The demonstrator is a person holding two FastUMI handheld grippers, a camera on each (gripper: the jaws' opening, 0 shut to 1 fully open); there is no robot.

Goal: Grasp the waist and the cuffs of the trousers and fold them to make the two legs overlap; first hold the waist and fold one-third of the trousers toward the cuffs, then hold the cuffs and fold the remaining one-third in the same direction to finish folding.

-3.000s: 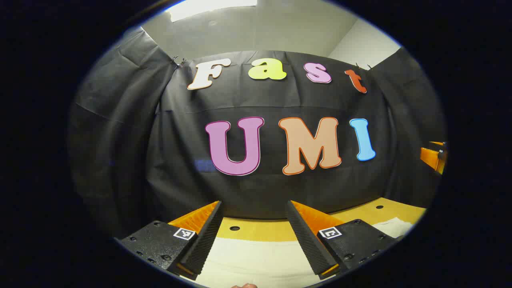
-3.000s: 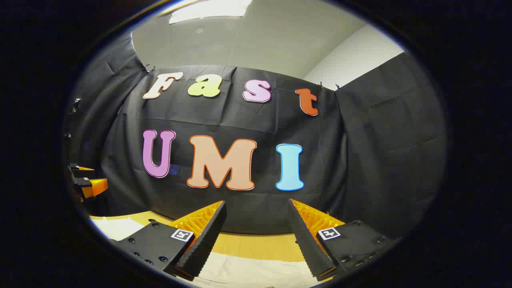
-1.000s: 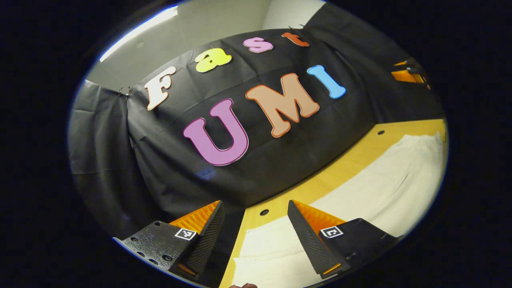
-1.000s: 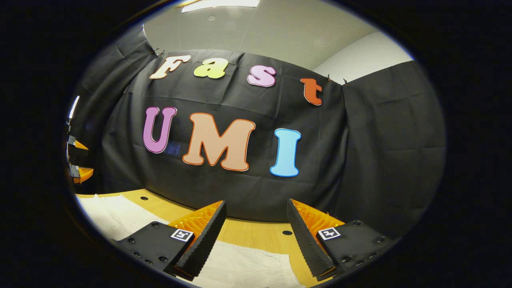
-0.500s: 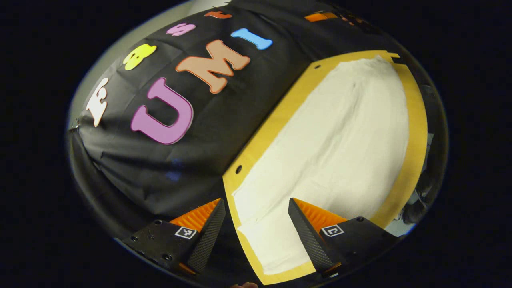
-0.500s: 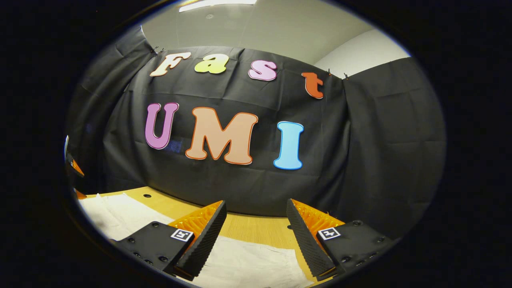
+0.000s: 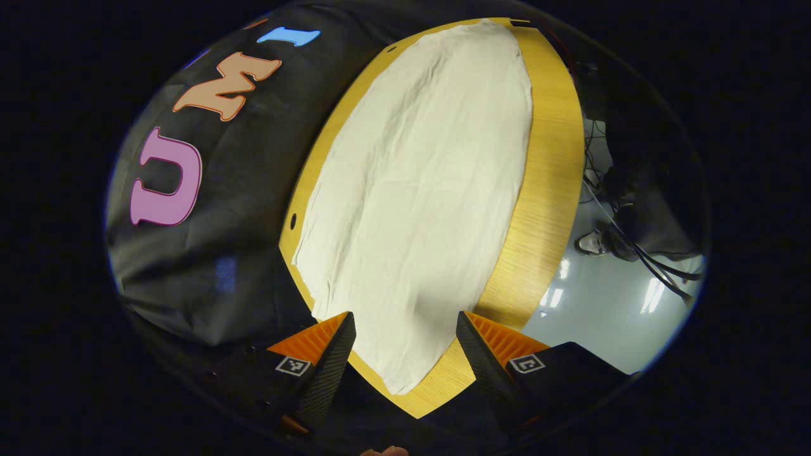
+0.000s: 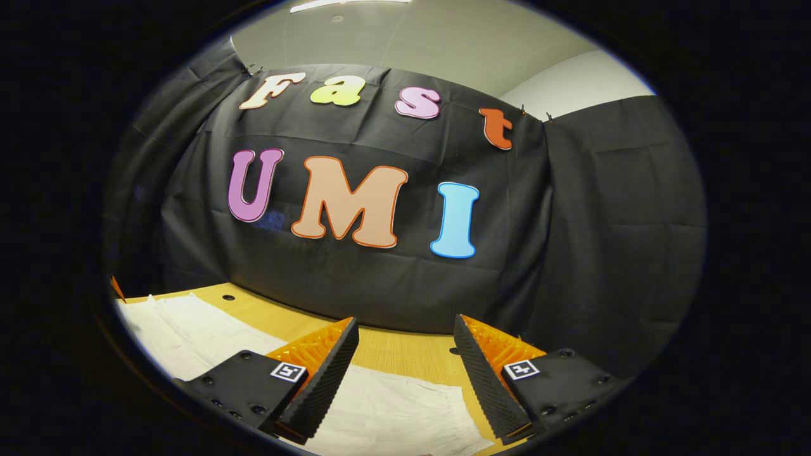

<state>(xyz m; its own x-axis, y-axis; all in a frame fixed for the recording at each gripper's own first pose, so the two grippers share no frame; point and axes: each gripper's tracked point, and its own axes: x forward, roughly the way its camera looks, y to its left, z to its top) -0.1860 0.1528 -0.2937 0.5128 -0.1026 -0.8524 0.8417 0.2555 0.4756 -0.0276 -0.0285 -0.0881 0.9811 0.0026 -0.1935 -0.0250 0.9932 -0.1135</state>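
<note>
In the left gripper view, the left gripper [image 7: 405, 354] has its fingers [image 7: 329, 367] spread wide apart with nothing between them. It hangs above the near end of the cream trousers [image 7: 418, 190], which lie flat and stretched out along the wooden counter [image 7: 545, 177], running away from the gripper toward the far end. The near end of the trousers narrows to a rounded edge that sits between the two fingers as seen from above, close to the counter's corner. The cloth is mostly smooth, with faint creases along its length. A strip of bare wood shows on either side of the trousers, and a small dark hole [image 7: 293, 221] sits in the counter near the booth's black cloth wall [image 7: 241, 209]. Past the counter's other edge lie a pale glossy floor [image 7: 602, 304], some dark cables [image 7: 640, 253] and a shoe [image 7: 589, 242].

In the right gripper view, the right gripper [image 8: 405, 380] also has its fingers [image 8: 323, 386] wide apart and empty. Pale trouser cloth [image 8: 393, 411] lies on the counter [image 8: 393, 351] below and between them, and more of it spreads off to the left [image 8: 184, 335]. The black cloth wall [image 8: 570, 253] rises behind, with a pale ceiling [image 8: 431, 44] above.
</note>
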